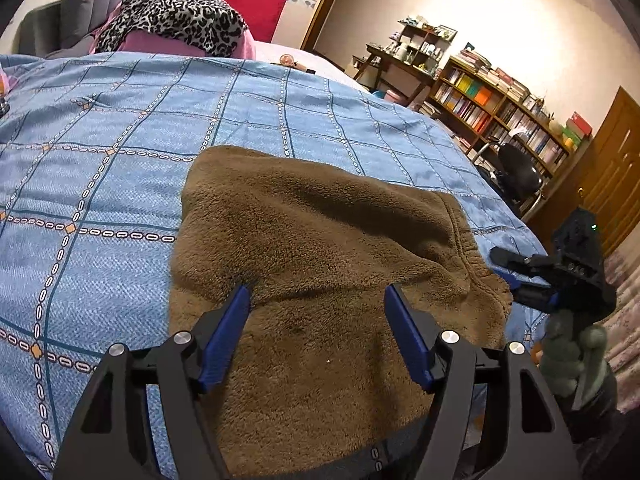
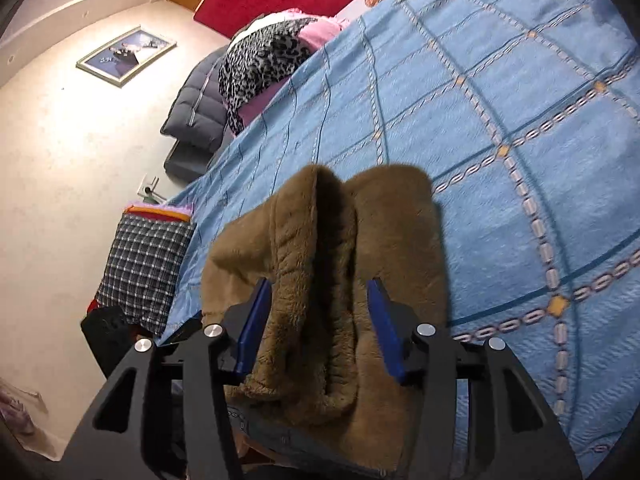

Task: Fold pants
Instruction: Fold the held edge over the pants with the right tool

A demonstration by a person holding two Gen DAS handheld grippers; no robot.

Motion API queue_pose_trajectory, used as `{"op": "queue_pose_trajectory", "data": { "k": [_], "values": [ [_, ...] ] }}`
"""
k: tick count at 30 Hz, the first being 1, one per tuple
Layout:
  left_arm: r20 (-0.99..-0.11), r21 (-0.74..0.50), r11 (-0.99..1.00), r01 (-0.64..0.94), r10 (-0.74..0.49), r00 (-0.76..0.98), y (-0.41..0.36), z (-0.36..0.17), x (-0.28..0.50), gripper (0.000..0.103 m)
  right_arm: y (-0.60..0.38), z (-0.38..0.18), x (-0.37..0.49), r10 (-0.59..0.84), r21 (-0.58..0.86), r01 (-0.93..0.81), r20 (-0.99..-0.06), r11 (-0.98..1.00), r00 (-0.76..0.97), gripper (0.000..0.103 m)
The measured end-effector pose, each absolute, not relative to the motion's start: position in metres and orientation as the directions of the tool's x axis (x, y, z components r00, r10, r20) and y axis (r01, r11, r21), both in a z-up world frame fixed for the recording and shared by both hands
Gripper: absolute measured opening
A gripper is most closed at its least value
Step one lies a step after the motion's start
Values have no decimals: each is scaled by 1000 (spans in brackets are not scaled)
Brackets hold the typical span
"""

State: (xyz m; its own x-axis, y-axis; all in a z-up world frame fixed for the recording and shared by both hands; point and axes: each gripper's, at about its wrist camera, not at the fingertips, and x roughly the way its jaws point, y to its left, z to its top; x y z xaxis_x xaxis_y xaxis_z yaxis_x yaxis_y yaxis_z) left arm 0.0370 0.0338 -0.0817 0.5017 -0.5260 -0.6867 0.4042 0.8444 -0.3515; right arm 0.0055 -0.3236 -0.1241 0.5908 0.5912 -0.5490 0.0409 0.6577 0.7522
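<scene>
Hovering over the near end of the folded brown pants (image 1: 320, 248), the left tool (image 1: 318, 296) stands open, its blue pads apart over the fleece and gripping nothing. The right tool (image 2: 320, 284) is likewise open, straddling the bunched waistband edge without pressing it. The pants lie folded on the blue checked bedspread (image 1: 100, 152) near the bed's edge, with a leopard-print cloth (image 1: 176, 20) far beyond.

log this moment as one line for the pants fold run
stage: pants folded on blue bedspread | left gripper: open, over pants | right gripper: open, astride pants edge | held: nothing
</scene>
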Motion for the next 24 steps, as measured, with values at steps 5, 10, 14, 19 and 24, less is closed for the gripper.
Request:
{"op": "queue_pose_trajectory", "data": {
  "k": [5,10,14,19,24],
  "values": [
    [-689,-347,846,406,-523,502,32,-81,33,69,-312,-131,15,608,756,38,-555,654,568,51],
    [-690,-345,846,407,-522,500,34,-84,31,69,-304,-138,27,625,763,38,-556,645,548,51],
    [-691,-345,846,406,-521,500,35,-85,30,69,-293,-141,33,641,761,20,-560,648,525,51],
    [-691,-349,847,402,-522,500,36,-86,29,70,-280,-138,38,630,735,-7,-576,679,521,32],
    [-690,-350,845,404,-525,498,36,-84,28,69,-284,-115,30,603,706,-61,-552,705,576,22]
  ]
}}
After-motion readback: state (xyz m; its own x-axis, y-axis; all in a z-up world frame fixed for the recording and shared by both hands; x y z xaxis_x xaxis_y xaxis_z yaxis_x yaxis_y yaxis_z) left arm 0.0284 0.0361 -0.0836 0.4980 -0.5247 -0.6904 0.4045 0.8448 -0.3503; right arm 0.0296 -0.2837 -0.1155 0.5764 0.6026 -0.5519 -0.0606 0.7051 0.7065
